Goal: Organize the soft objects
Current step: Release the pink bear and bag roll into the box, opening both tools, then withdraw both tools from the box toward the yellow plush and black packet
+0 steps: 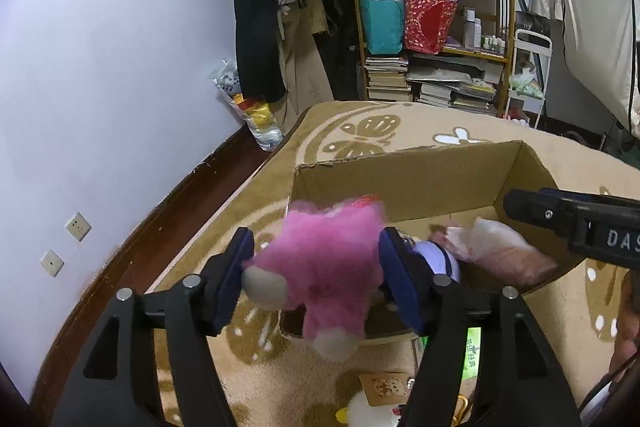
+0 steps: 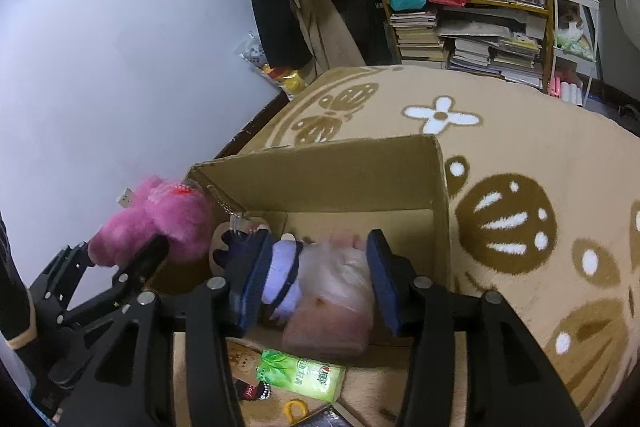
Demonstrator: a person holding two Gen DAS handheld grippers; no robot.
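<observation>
- Progress looks partial: the cardboard box (image 2: 360,179) on the patterned rug (image 2: 540,155) already holds at least two soft things, a lilac plush (image 2: 282,267) and a pale pink plush in clear wrap (image 2: 340,291).
- Left tongs (image 1: 316,267) are clenched on a pink fluffy toy (image 1: 320,259), held in the air at the box's near left corner, partly above the opening; by my reading it is about to go in but has not been let go.
- Right tongs (image 2: 316,275) sit spread above the box, one finger either side of the wrapped plush without visibly pressing it, so they look released.
- Left to do, as I judge it: drop the pink toy in, then deal with the small items on the rug in front of the box, including a white plush (image 1: 364,411) and a green packet (image 2: 304,373); whether the packet belongs to the task I cannot tell.
</observation>
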